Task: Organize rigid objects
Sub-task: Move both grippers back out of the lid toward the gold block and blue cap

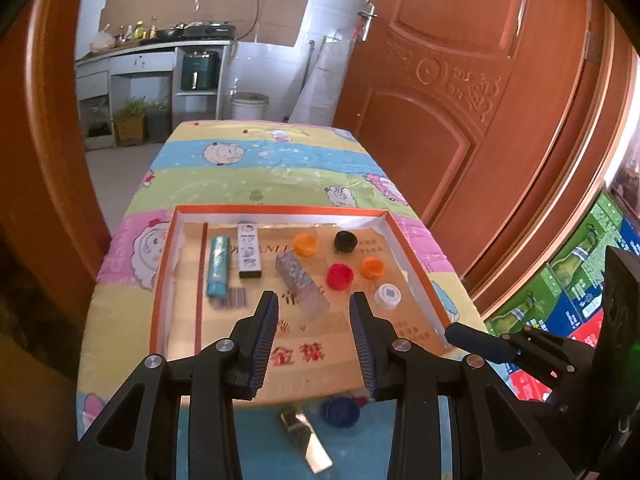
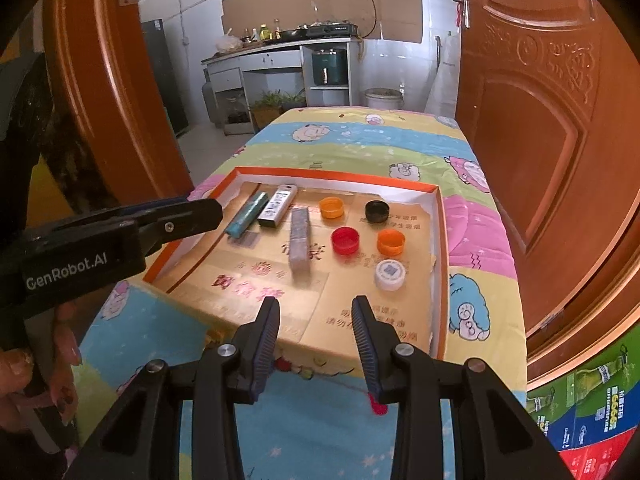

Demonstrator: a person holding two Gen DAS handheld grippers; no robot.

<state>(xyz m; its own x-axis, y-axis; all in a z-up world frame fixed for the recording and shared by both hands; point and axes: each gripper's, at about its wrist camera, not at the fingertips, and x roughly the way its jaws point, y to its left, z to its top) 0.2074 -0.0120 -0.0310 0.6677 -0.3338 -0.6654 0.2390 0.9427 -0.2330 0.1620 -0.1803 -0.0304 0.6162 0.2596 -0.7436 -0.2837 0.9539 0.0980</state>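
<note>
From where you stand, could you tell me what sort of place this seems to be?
Most likely a home, looking into a simple kitchen: a counter with a stove and bottles at the back, carved wooden doors on the right, and a table under a cartoon-sheep cloth holding an orange-rimmed tray.

In the left wrist view, the blue cap and the shiny flat piece beside it lie partly behind the gripper's frame. The tray's near edge is covered too. Print on the white cap is too small to read.

Carved wooden door; green appliance, perhaps an air fryer.
</note>
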